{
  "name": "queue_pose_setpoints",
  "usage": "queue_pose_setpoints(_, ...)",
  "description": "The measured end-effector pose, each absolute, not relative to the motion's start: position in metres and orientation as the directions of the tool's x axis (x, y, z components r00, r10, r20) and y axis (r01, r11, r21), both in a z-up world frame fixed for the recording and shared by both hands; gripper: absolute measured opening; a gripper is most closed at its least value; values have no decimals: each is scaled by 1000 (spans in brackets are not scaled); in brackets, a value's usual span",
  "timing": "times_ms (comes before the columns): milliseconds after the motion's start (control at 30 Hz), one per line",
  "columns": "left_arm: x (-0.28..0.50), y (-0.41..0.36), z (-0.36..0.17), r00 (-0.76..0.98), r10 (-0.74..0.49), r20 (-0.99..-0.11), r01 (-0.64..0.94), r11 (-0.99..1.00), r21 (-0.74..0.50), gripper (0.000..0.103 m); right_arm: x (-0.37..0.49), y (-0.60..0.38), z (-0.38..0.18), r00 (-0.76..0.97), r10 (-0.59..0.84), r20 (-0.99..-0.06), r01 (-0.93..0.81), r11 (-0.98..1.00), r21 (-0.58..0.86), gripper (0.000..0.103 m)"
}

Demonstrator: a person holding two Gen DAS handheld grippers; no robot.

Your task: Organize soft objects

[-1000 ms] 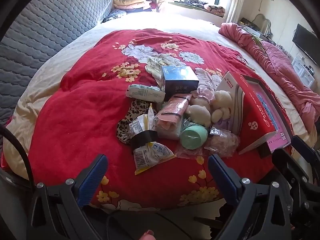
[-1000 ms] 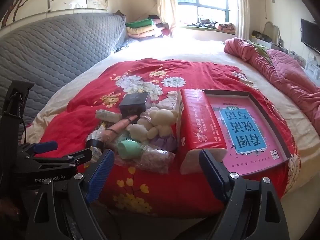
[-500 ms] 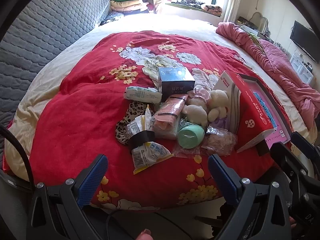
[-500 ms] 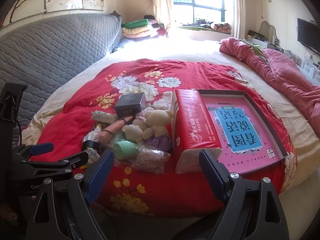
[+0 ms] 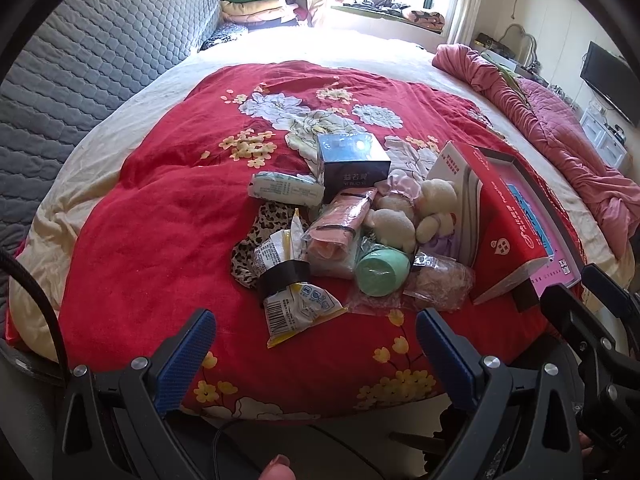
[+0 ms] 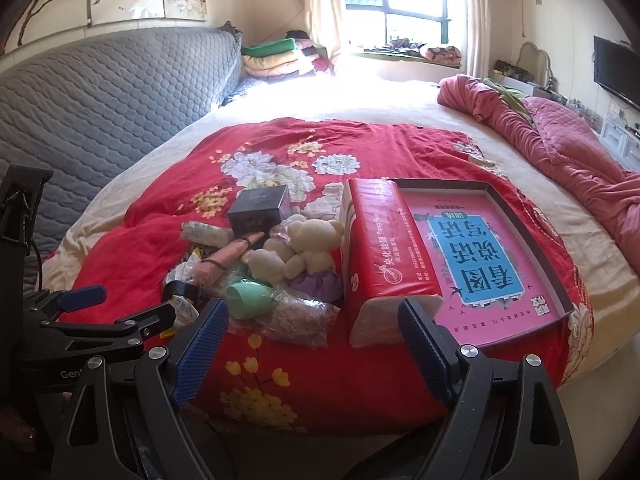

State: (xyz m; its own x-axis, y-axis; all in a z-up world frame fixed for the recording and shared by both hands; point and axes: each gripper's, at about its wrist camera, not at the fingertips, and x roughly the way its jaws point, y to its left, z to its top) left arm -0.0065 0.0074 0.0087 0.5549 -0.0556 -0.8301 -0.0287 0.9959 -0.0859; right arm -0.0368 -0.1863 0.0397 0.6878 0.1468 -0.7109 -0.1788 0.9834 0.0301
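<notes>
Both wrist views over bed (image 5: 132, 216)

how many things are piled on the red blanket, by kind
boxes and trays: 2, the dark box and pink tray
wrapped packs: 5, red tissue pack, white pack, pink pack, snack packet, clear bag
plush toys: 1, teddy bear
cups: 1, green cup
cloth: 1, leopard-print piece
total: 10
</notes>
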Motion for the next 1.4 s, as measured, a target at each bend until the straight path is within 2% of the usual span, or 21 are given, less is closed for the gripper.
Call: queue_pose_setpoints(1400, -6, 12, -2, 528, -70, -846, -46, 993, -111, 101, -36, -177, 34, 677, 170, -717, -227, 974, 16, 87)
